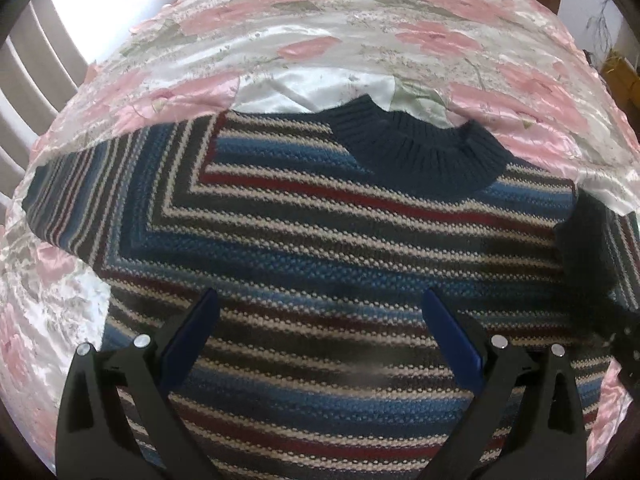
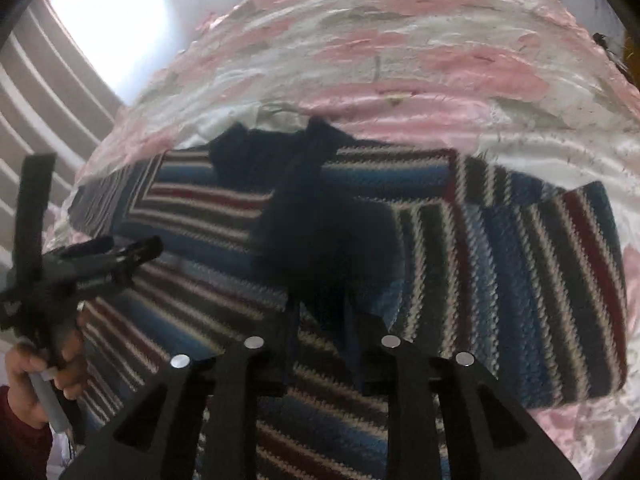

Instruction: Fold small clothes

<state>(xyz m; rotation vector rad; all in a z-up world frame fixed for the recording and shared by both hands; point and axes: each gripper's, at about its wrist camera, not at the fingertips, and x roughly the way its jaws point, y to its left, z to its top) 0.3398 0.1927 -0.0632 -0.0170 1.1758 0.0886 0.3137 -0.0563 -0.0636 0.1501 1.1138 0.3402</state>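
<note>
Striped sweater (image 1: 320, 248) flat on floral bedspread (image 1: 360, 28); left tongs (image 1: 320, 312) spread.

sweater (image 1: 320, 240) on bedspread (image 1: 320, 32), collar (image 1: 420, 152) farthest

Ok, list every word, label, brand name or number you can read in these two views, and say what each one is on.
None: no readable text in either view.
Striped sweater: knit pattern only, no tag visible at the navy collar.
Floral bedcover: printed flowers, no lettering.
Left hand-held gripper and right hand-held gripper: plain black parts, no markings visible.
</note>
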